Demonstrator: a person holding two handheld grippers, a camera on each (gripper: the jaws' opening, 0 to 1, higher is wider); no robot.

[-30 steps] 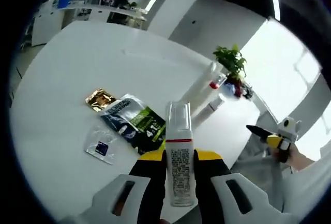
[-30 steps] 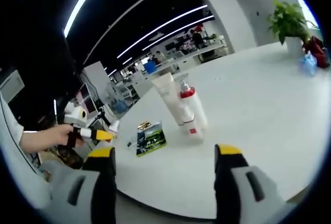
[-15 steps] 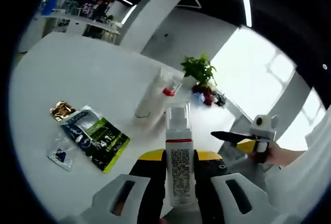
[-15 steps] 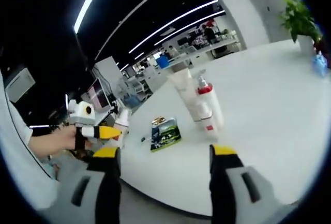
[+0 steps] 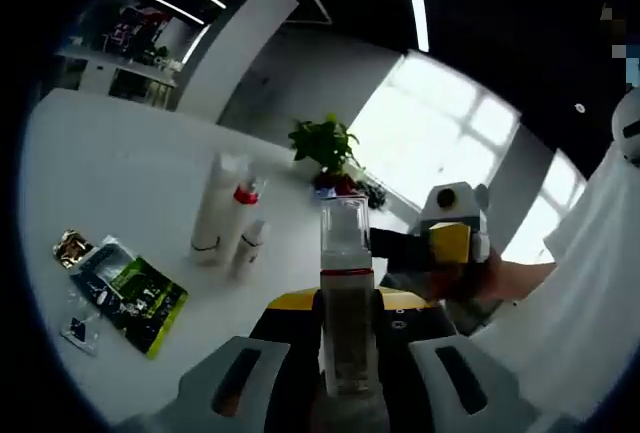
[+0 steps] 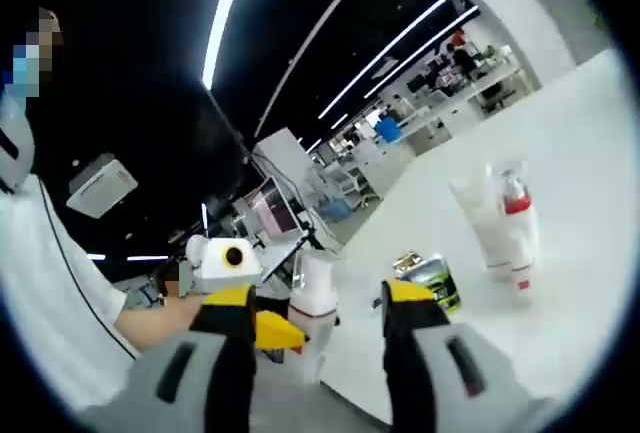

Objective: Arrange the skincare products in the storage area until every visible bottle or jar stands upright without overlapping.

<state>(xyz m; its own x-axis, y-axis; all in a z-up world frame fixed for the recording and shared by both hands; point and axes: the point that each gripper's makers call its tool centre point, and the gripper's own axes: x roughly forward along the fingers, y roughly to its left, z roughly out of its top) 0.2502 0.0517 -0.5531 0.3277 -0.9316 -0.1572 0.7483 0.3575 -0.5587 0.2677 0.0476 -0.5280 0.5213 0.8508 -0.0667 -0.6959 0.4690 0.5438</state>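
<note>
A wide office hall with ceiling light strips and a bright window is seen around a large white desk [image 5: 120,173]. The desk looks smooth and hard, so a narrow base may slide or tip on it, and much free room for placing is judged to be left.

On the desk a white tube [image 5: 213,208] and a red-capped bottle [image 5: 240,218] stand together, with a small bottle [image 5: 248,246] just beside them. Flat sachets [image 5: 125,288] lie nearer the edge.

A pump bottle [image 5: 345,323] is held upright above the near desk edge, clamped at its body between the fingers of the left gripper [image 5: 345,353]. It is judged light, stiff and somewhat slippery, with a clear cap that could come loose; hold is best taken on the body, below the red band.

The fingers of the right gripper [image 6: 318,328] are apart and nothing is held between them.
</note>
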